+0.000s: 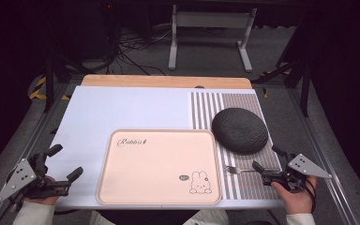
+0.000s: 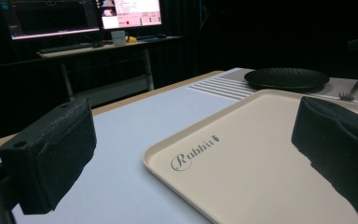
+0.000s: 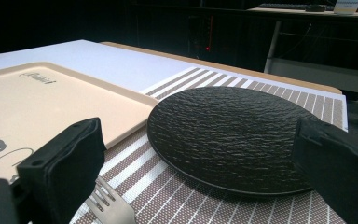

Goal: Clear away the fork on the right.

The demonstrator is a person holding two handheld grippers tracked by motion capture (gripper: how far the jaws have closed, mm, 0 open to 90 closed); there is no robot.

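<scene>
Tray (image 1: 159,164): lies empty at the near middle, likely awaiting things.
Plate (image 1: 239,130), fork (image 1: 238,169): right, on the striped mat (image 1: 206,105).
Left gripper (image 1: 68,165): I hold it spread wide, empty.
Right gripper (image 1: 267,159): spread wide just beside the fork's handle, probably to take it.

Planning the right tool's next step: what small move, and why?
Probably ease the right tool forward and down over the fork. Its jaws stand open and empty, and the fork lies flat on the striped mat just ahead of it, beside the black plate and the empty tray.
</scene>
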